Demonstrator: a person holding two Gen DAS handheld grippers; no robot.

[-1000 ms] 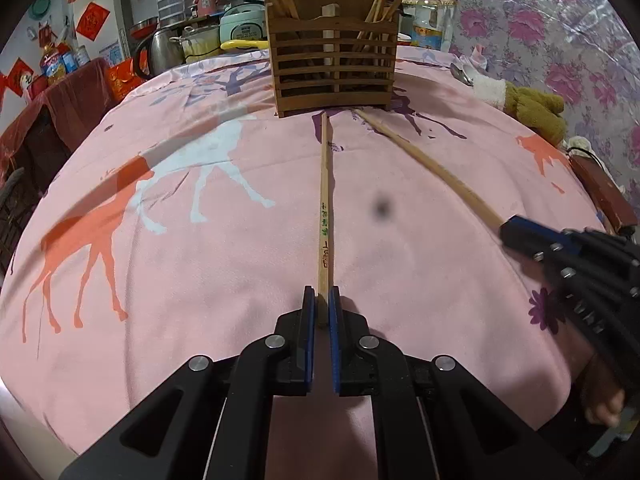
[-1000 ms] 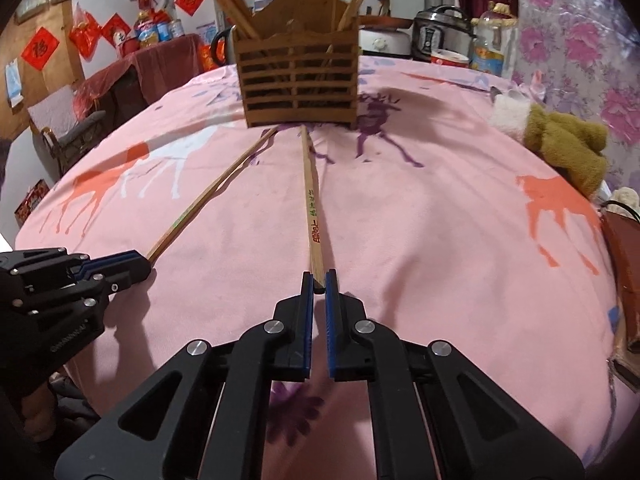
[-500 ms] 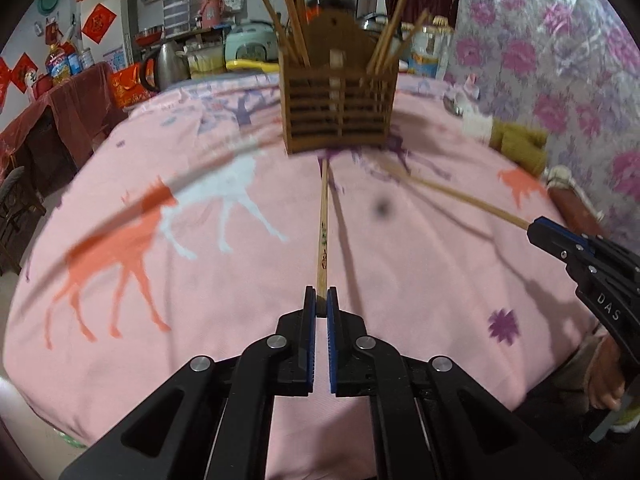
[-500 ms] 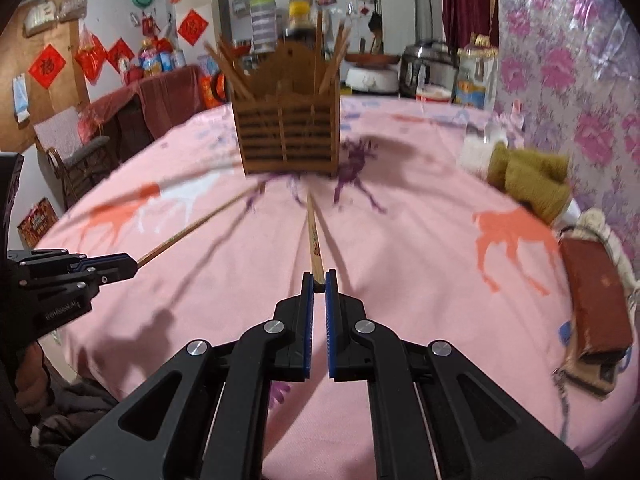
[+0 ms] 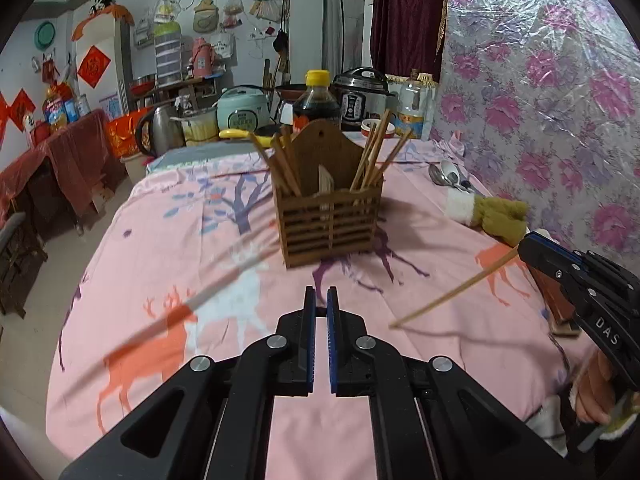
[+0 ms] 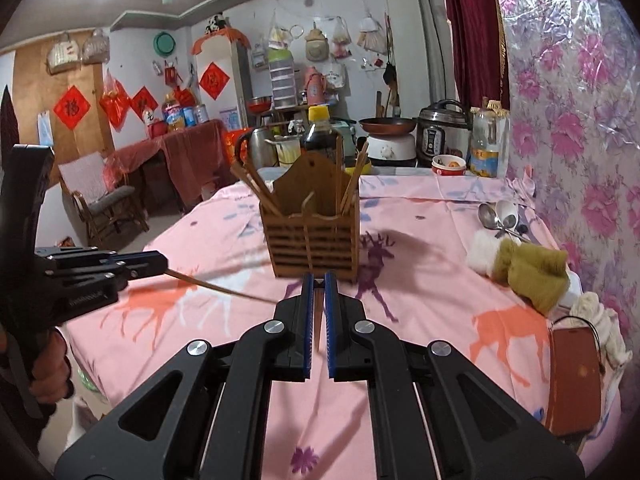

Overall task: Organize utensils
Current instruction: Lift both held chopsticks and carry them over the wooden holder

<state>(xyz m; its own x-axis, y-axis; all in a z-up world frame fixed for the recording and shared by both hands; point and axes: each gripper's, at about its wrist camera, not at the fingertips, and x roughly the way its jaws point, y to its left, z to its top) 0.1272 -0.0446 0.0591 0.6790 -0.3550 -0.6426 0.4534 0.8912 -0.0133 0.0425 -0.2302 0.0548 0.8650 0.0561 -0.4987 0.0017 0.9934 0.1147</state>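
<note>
Both chopsticks have come up off the pink cloth (image 5: 440,360) since a second ago, one in each gripper, and the wooden holder now sits lower in both views.

Seen from the right wrist, the left gripper (image 6: 162,266) is pinching the near end of its chopstick (image 6: 224,290), which sticks out to the right over the cloth. From the left wrist, the right gripper (image 5: 524,248) is pinched on the other chopstick (image 5: 452,290), whose free tip points left and toward the near side. In each gripper's own view the jaws are pressed nearly together (the stick is end-on and hard to make out).

Each stick is held only at one end, so I judge the long free length could swing or twist in the pads. A tip could then catch the holder's slatted front wall rather than clearing its rim. The two free tips also point toward each other and could cross on the way in.

At the middle of the table stands the holder (image 5: 330,226), with a tall back board and a divider. Its left compartment has several chopsticks (image 5: 286,166) leaning left, and its right compartment has several (image 5: 376,156) leaning right. Far right on the cloth lie spoons (image 5: 448,172), not yet put away.
</note>
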